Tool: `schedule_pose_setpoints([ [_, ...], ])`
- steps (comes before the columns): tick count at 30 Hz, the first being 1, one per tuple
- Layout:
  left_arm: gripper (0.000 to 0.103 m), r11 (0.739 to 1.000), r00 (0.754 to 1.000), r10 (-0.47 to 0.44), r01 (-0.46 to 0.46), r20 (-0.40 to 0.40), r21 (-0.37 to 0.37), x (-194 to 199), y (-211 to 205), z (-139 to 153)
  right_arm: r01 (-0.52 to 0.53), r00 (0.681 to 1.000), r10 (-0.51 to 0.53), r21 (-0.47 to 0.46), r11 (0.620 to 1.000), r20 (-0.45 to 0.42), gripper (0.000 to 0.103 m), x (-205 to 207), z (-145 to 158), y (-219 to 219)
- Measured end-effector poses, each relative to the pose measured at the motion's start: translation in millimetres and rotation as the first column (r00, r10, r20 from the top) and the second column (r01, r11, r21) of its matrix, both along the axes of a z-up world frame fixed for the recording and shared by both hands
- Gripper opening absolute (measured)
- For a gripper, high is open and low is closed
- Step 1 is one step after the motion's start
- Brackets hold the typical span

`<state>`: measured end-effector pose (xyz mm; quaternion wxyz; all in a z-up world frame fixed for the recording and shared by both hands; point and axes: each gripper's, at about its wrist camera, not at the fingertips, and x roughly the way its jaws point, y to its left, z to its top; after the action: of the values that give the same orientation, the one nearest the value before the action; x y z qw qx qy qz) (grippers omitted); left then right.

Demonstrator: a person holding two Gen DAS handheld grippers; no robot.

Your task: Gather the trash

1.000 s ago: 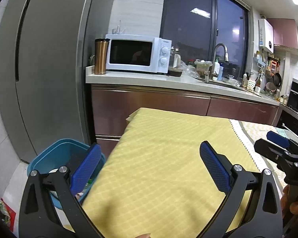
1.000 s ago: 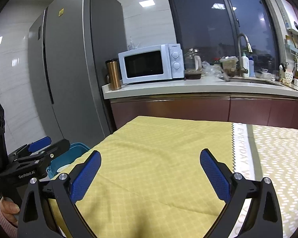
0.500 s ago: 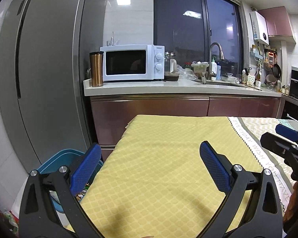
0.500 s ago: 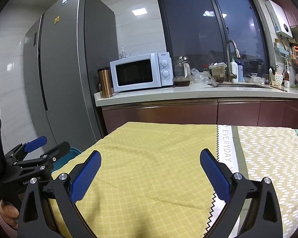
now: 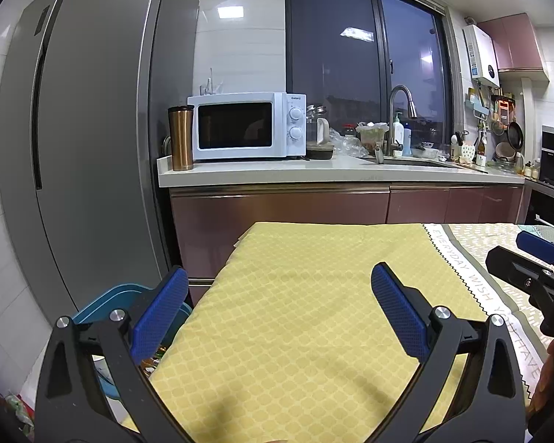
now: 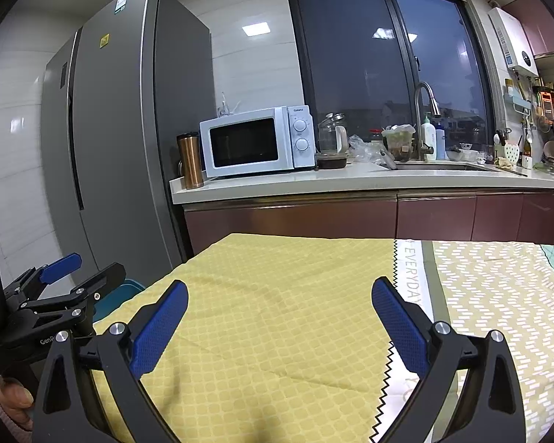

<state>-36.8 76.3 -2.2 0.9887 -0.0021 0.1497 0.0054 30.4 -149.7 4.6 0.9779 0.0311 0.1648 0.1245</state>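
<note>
Yellow cloth [image 5: 314, 317] covers the bench under both my hand-held grippers. Left hand-held gripper [image 5: 277, 306] and right hand-held gripper [image 6: 279, 310] gape wide, holding nothing. Blue bin [image 5: 107, 301] sits off the bench's left edge.

Teal plastic trash bin [image 5: 103, 299] on floor at table's left edge, below tabletop level, just beside grey fridge. Open-topped, rim showing, mostly hidden behind gripper frame. Inside, partly visible: colourful scraps and something white, too obscured to identify. In right wrist view only small teal corner [image 6: 131, 286] shows past table edge.
</note>
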Motion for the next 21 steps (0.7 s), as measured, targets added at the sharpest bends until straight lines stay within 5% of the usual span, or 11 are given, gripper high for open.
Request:
schedule_pose_setpoints([
  [21,0.097,1.000,0.999,0.014,-0.014,0.031,0.008,-3.3,0.9,4.3,0.009,1.000,-0.009,0.002,1.000,0.005,0.096,2.0,1.9,-1.4],
])
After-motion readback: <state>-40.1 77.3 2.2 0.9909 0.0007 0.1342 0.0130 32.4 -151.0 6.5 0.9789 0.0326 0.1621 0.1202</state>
